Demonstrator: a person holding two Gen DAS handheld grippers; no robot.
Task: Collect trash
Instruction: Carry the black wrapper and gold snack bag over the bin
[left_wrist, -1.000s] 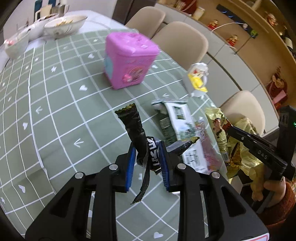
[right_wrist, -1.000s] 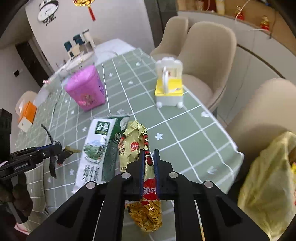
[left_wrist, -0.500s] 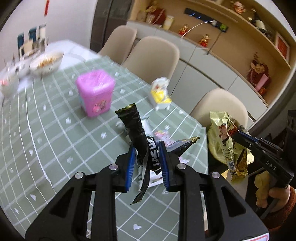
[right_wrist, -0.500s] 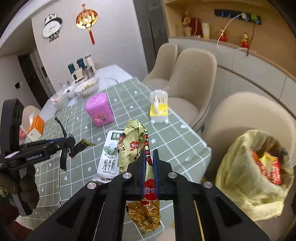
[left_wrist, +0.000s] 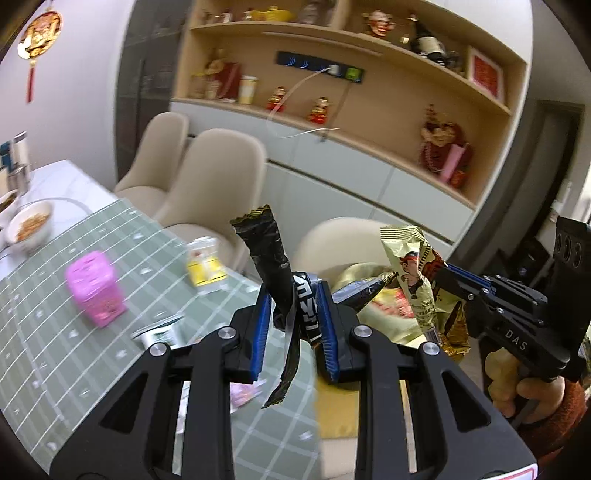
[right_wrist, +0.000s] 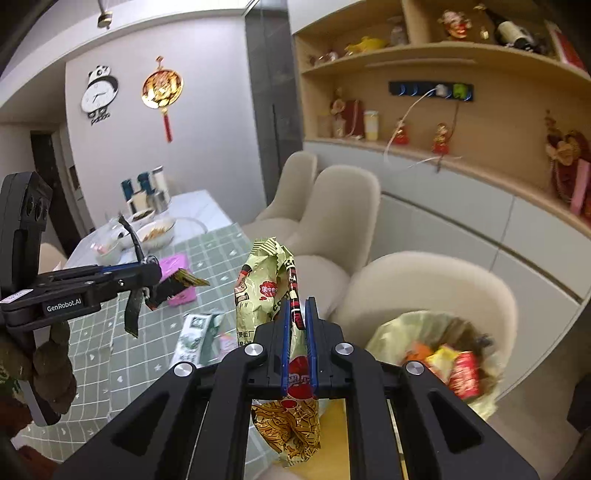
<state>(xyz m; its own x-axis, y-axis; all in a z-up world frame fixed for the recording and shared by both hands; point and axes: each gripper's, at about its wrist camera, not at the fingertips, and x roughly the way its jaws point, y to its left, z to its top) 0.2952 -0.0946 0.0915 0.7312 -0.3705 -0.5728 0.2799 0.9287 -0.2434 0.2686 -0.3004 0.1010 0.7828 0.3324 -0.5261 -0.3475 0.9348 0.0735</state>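
Beige chairs (right_wrist: 343, 206), wooden wall shelves (right_wrist: 461, 59)

Green-checked table (right_wrist: 155, 354); pink box (left_wrist: 95, 287)

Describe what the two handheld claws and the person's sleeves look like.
Both the left claw and the right claw are matte black frames with cut-out arms, silver screws and blue pads. The left claw's side reads "GenRobot.AI", the right's "DAS". Each carries a black block with round lenses. The right hand wears a rust-brown sleeve; the left sleeve looks dark and patterned.
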